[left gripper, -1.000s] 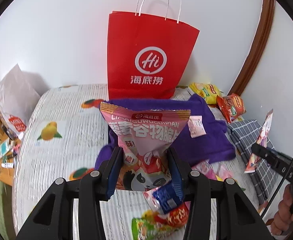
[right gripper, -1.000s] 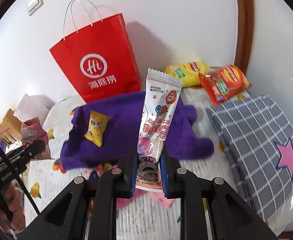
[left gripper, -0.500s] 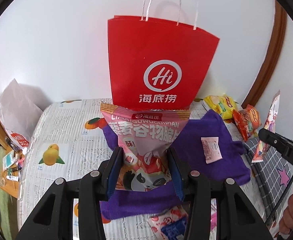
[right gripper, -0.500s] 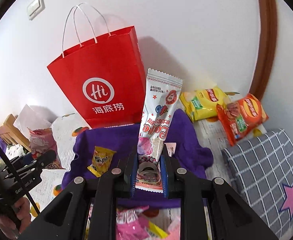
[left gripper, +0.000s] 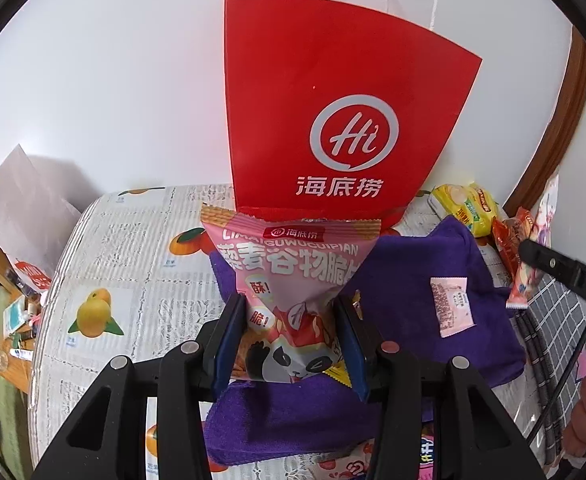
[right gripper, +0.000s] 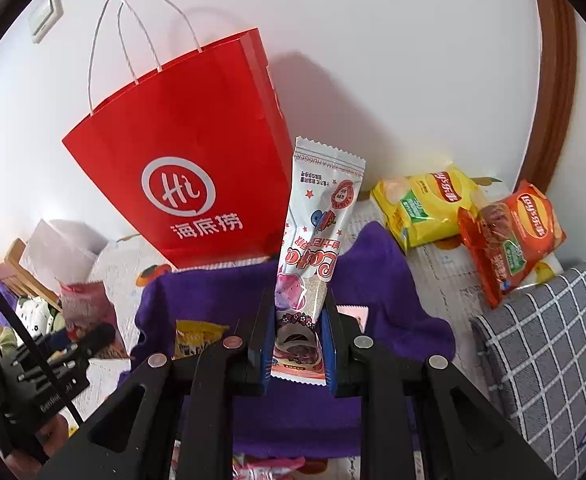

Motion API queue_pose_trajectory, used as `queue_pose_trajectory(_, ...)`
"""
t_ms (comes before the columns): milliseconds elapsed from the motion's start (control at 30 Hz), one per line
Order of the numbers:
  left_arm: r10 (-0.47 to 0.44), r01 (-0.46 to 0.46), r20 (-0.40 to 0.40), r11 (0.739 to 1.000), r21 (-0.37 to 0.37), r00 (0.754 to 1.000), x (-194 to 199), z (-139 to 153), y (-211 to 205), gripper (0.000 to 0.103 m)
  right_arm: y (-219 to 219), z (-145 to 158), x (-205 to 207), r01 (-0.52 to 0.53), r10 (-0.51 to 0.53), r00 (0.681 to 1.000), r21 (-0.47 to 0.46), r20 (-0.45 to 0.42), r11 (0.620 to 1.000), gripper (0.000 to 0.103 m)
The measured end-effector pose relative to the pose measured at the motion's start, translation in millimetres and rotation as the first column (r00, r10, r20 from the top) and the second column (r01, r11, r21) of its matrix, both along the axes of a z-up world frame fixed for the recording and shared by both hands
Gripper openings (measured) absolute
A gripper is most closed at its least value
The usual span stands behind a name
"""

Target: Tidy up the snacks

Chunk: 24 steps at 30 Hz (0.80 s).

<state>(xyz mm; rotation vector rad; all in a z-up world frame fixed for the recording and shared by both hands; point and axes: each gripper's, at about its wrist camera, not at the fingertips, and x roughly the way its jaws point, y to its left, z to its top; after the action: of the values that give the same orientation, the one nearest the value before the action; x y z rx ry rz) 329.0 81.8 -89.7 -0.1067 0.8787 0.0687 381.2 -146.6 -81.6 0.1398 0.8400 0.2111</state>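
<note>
— Through the left wrist view, what's held?
— The left gripper has its jaws pinching a pink snack bag printed "LIMAIGUWUCUIPIAN", raised before the red paper bag marked "Hi". A pink sachet lies on the purple cloth.
— And the right wrist view?
— The right gripper has its jaws pressed on a white stick pack, near that bag. Two Lay's packs, yellow and orange, lie loose, so much sorting remains, I judge.
</note>
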Motion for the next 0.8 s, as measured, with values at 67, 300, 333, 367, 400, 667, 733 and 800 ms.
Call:
queue_pose_trajectory(67,-0.002,0.002,-0.008,1.0,-0.012,1.0,1,-3,1,0.043,4,-4,2,-0.003,0.003,1.0,-0.003,-0.006,1.0,0.02)
queue_pose_trajectory(300,-0.032,0.032,-0.017,0.999,-0.016,0.999,5,-7,-6,0.043,15,-18,12,-0.039,0.037,0.999,-0.042,-0.039,0.998,0.02)
queue_pose_trajectory(333,-0.036,0.035,-0.02,0.999,-0.013,0.999,6,-8,-6,0.043,15,-20,12,-0.043,0.041,0.998,-0.049,-0.045,0.998,0.02)
queue_pose_trajectory(367,-0.033,0.033,-0.024,0.999,-0.01,0.999,7,-10,-6,0.043,14,-22,13,-0.046,0.043,0.998,-0.058,-0.052,0.997,0.02)
queue_pose_trajectory(400,-0.028,0.028,-0.028,1.0,-0.008,0.999,8,-11,-5,0.043,12,-24,14,-0.042,0.039,0.998,-0.061,-0.056,0.997,0.02)
queue_pose_trajectory(667,0.0,-0.001,-0.043,1.0,-0.02,0.999,11,-17,4,0.043,4,-31,20,-0.026,0.02,0.996,-0.068,-0.084,0.997,0.02)
queue_pose_trajectory(733,0.004,-0.005,-0.039,1.0,-0.021,0.999,10,-16,6,0.043,5,-33,22,-0.029,0.022,0.995,-0.068,-0.099,0.997,0.02)
queue_pose_trajectory(800,0.008,-0.009,-0.037,1.0,-0.019,0.999,10,-15,8,0.043,6,-35,23,-0.031,0.025,0.993,-0.059,-0.112,0.998,0.02)
